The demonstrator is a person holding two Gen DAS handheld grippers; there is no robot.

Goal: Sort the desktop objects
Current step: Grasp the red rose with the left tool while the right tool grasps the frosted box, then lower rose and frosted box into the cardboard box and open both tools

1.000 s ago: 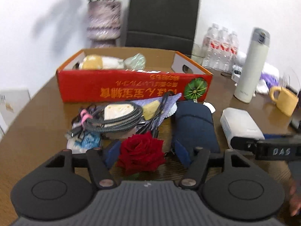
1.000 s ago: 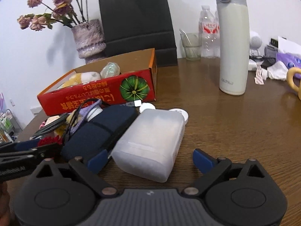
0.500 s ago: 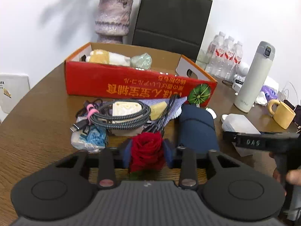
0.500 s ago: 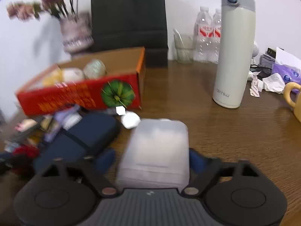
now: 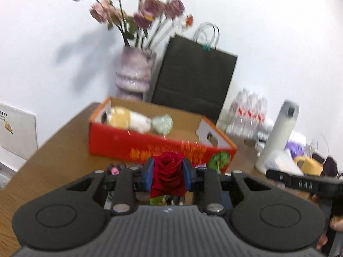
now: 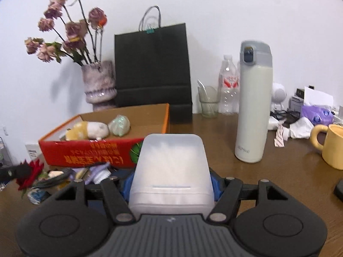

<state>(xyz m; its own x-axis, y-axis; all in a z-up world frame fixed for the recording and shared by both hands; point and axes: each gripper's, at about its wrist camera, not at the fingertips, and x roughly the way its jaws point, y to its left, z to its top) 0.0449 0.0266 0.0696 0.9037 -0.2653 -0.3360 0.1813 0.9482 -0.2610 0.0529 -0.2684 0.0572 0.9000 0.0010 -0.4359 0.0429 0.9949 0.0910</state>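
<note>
My left gripper (image 5: pixel 167 174) is shut on a red rose (image 5: pixel 168 176) and holds it up in front of the red cardboard box (image 5: pixel 150 147). The rose also shows at the left edge of the right wrist view (image 6: pixel 30 174). My right gripper (image 6: pixel 171 185) is shut on a frosted white plastic box (image 6: pixel 171 171), lifted off the wooden table (image 6: pixel 278 175). The red box (image 6: pixel 92 152) holds a yellow and white plush toy (image 6: pixel 88 129) and a pale green ball (image 6: pixel 119 125). A pile of cables and small items (image 6: pixel 64 177) lies in front of the red box.
Behind the red box stand a vase of dried flowers (image 6: pixel 98 85) and a black paper bag (image 6: pixel 152 68). To the right are a white thermos (image 6: pixel 253 107), water bottles (image 6: pixel 228 90), a glass (image 6: pixel 209 102), a yellow mug (image 6: pixel 330 145) and tissue clutter (image 6: pixel 300 124).
The left gripper closed on the rose and lifted it up from the table. The right gripper closed on the white plastic box and raised it.
</note>
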